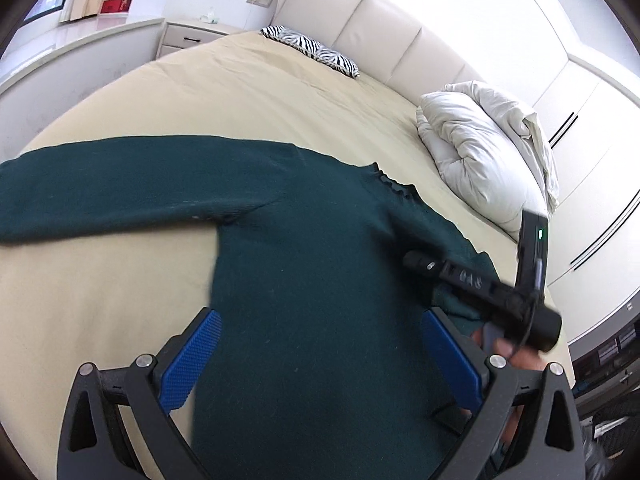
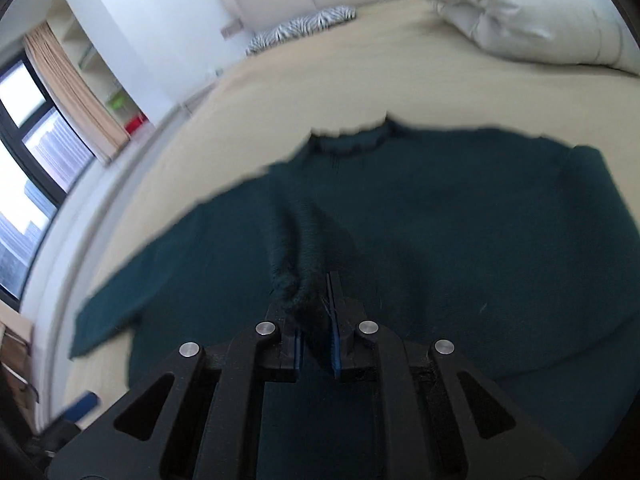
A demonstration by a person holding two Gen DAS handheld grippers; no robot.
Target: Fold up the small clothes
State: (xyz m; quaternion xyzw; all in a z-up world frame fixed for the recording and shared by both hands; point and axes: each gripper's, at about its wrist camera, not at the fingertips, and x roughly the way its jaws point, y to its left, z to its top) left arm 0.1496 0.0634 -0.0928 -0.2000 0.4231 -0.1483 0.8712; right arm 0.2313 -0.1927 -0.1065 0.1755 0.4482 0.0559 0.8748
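Right gripper (image 2: pixel 316 320) clamped on sweater (image 1: pixel 320 260) sleeve cuff, left gripper (image 1: pixel 320 360) open above; soft, floppy knit, best grabbed at hems.

A big bed (image 1: pixel 248 92) with a tan sheet holds everything. A dark green sweater (image 1: pixel 304 248) lies spread out on it, one sleeve stretched to the side. A puffy white blanket (image 1: pixel 476 152) sits near the headboard. A zebra-striped pillow (image 1: pixel 310 50) lies further along.
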